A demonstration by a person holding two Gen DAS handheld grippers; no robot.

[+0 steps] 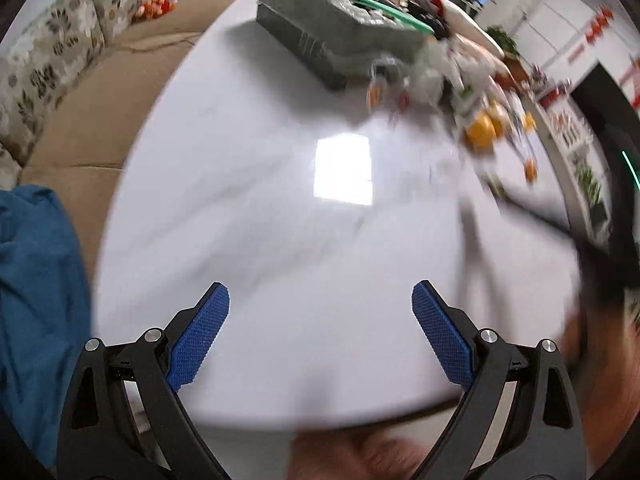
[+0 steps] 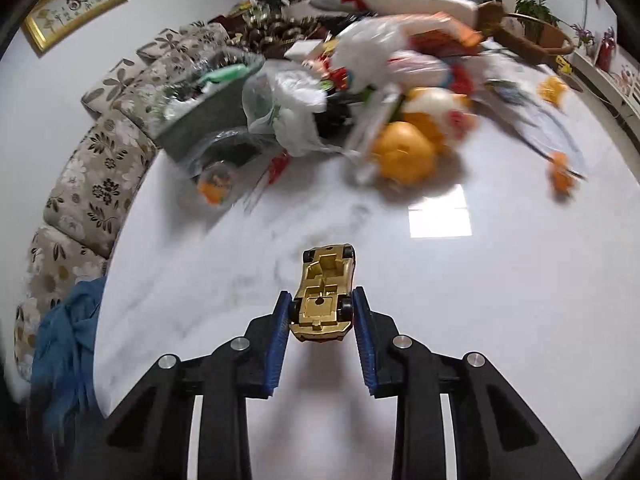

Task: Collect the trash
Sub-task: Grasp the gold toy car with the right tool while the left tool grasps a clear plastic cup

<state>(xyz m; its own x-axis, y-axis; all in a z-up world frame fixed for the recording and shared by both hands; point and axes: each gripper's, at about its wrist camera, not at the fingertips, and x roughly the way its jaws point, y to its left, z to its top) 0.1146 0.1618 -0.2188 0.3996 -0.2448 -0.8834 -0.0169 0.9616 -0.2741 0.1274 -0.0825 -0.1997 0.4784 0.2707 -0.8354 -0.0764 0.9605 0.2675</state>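
My right gripper (image 2: 322,298) is shut on a small toy car (image 2: 326,292), held upside down with its gold underside up, above the white marble table (image 2: 500,300). My left gripper (image 1: 321,294) is open and empty over the same table (image 1: 260,220). A pile of plastic bags, wrappers and oranges (image 2: 400,92) lies at the far side of the table; it shows blurred in the left wrist view (image 1: 460,92). A loose orange peel (image 2: 562,172) and a clear cup with orange scraps (image 2: 218,184) lie near the pile.
A dark green box (image 1: 332,32) wrapped in plastic stands at the table's far left. A floral sofa (image 2: 92,184) curves along the left edge, with a blue cloth (image 2: 68,344) on it. A wicker basket (image 2: 536,36) stands at the back right.
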